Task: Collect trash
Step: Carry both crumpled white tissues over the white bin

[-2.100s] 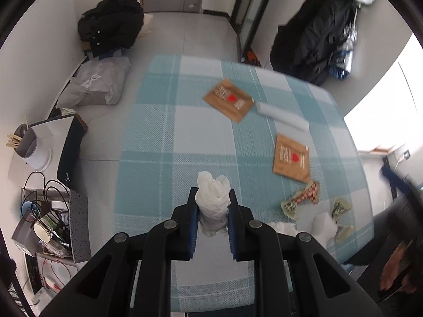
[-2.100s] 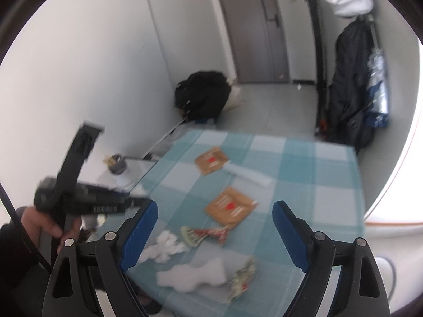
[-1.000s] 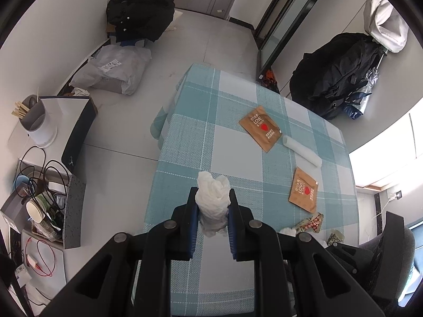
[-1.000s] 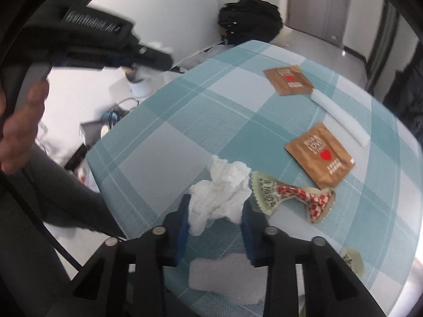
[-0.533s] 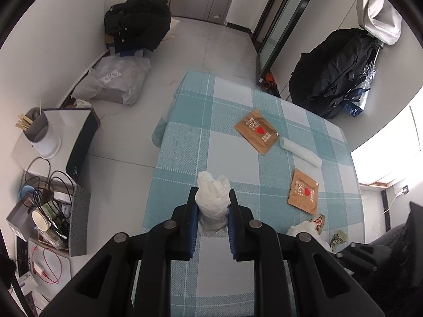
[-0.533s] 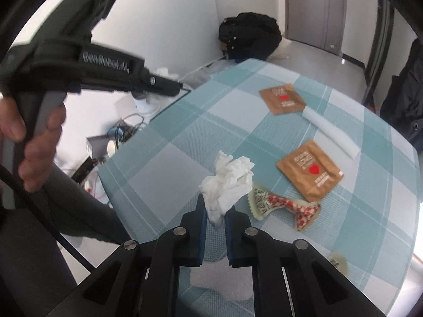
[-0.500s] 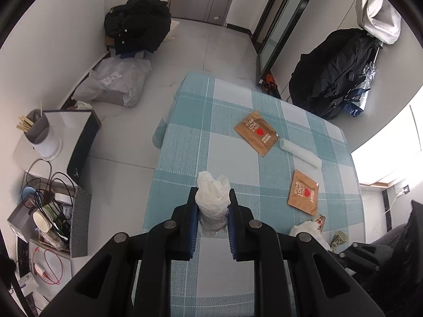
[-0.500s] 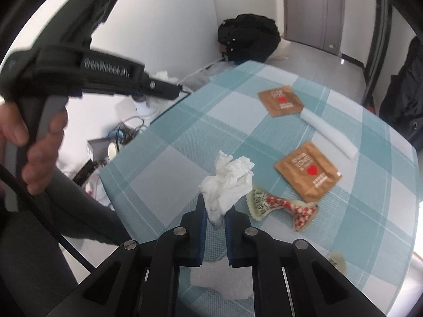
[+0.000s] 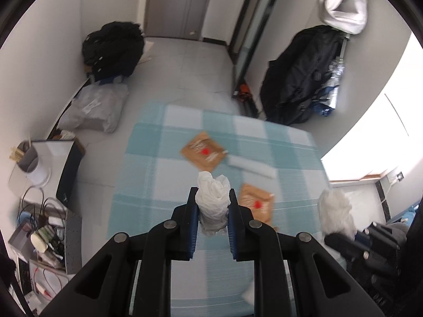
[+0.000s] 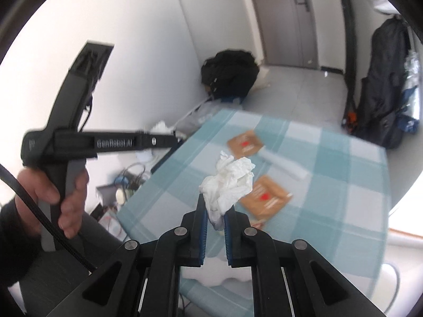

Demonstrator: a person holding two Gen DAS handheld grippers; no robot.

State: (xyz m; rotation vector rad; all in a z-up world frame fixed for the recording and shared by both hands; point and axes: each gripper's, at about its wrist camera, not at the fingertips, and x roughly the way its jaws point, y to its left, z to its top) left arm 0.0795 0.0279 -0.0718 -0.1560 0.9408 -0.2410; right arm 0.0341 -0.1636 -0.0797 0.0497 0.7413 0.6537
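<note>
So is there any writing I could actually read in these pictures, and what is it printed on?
"GenRobot.AI": along the side of the black handheld gripper body gripped by the person's hand, right wrist view; slightly blurred.
Brown packets on the checked tablecloth: a red mark and pale lettering, too blurred to read.
Nothing else legible in either view.

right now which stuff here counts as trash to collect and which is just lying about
Job:
- crumpled white tissue in left gripper
- crumpled white tissue wad in right gripper
- two brown paper packets
- white paper roll

Lying about:
- black backpack
- grey plastic bag
- dark hanging coats
</note>
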